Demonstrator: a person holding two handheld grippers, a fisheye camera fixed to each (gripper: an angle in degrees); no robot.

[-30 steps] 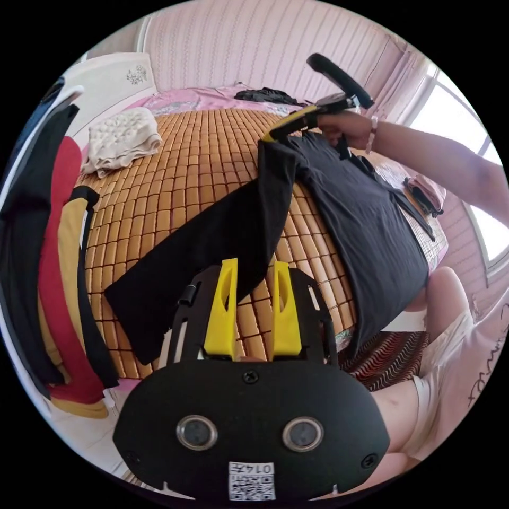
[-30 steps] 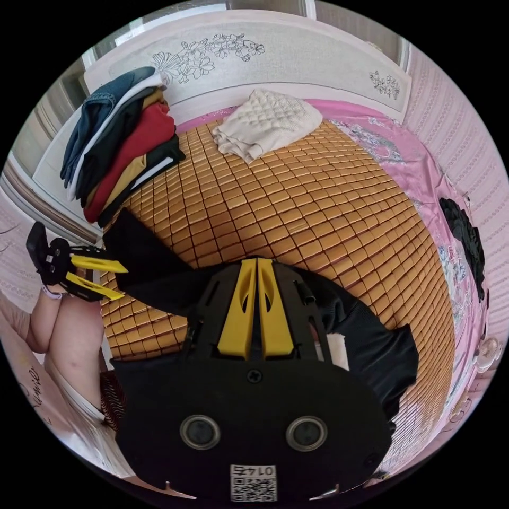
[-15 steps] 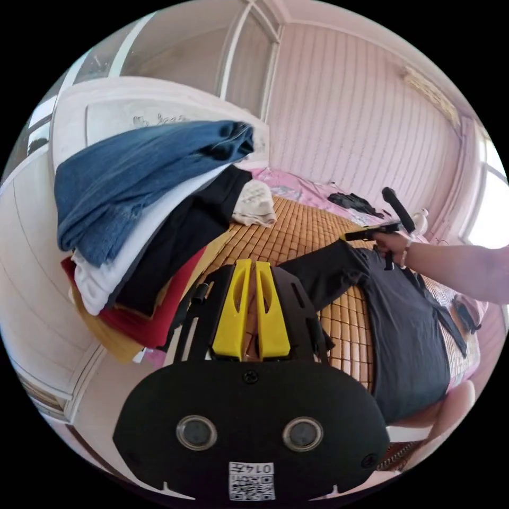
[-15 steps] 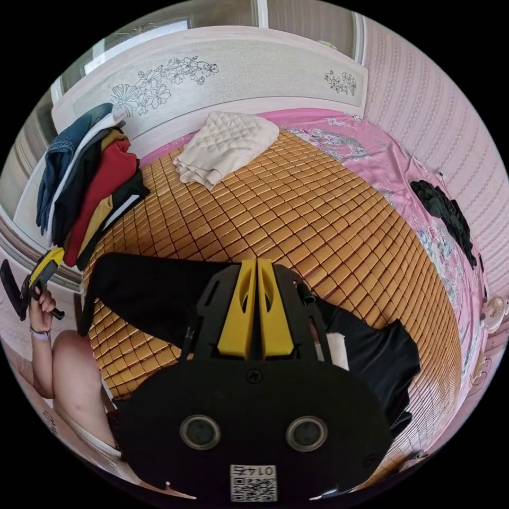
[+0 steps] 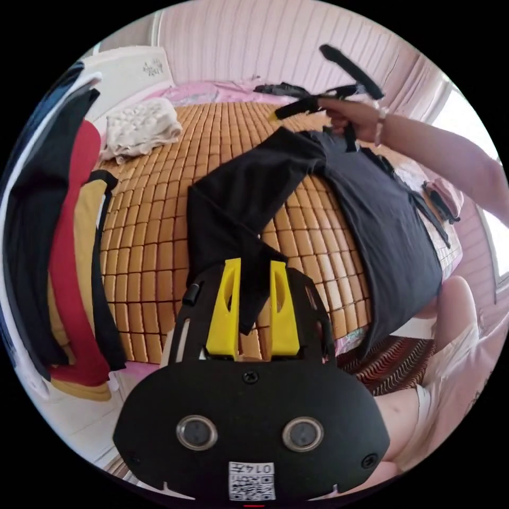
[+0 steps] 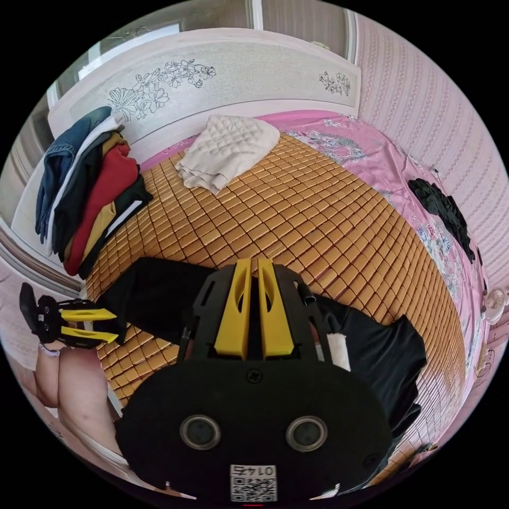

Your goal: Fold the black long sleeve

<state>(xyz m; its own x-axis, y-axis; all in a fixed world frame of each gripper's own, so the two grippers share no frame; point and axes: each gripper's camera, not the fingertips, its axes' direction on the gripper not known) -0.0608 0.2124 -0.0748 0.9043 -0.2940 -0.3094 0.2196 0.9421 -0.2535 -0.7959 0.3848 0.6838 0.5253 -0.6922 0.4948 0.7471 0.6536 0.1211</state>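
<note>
The black long sleeve shirt [image 5: 382, 212] lies flat on the bamboo mat [image 5: 159, 228]. Its sleeve [image 5: 238, 196] is bent back on itself. The cuff end rests between the jaws of my left gripper [image 5: 254, 262], which stand apart and do not press on it. In the right gripper view, the left gripper [image 6: 115, 326] sits at the mat's edge by the sleeve [image 6: 154, 297]. My right gripper [image 6: 253, 261] hovers over the shirt's shoulder [image 6: 382, 350] with a narrow gap between its jaws. In the left gripper view the right gripper [image 5: 275, 114] is a little above the shoulder.
A pile of folded clothes [image 6: 90, 191] leans at the mat's corner by the white headboard [image 6: 238, 69]. A cream quilted cloth [image 6: 228, 148] lies near the headboard. A dark garment [image 6: 442, 212] sits on the pink sheet. The person's legs [image 5: 450, 318] are at the bed's edge.
The left gripper shut on the sleeve cuff, carried it in toward the body so the sleeve now bends, and has opened. The right gripper's jaws have parted slightly and lifted off the shoulder.
</note>
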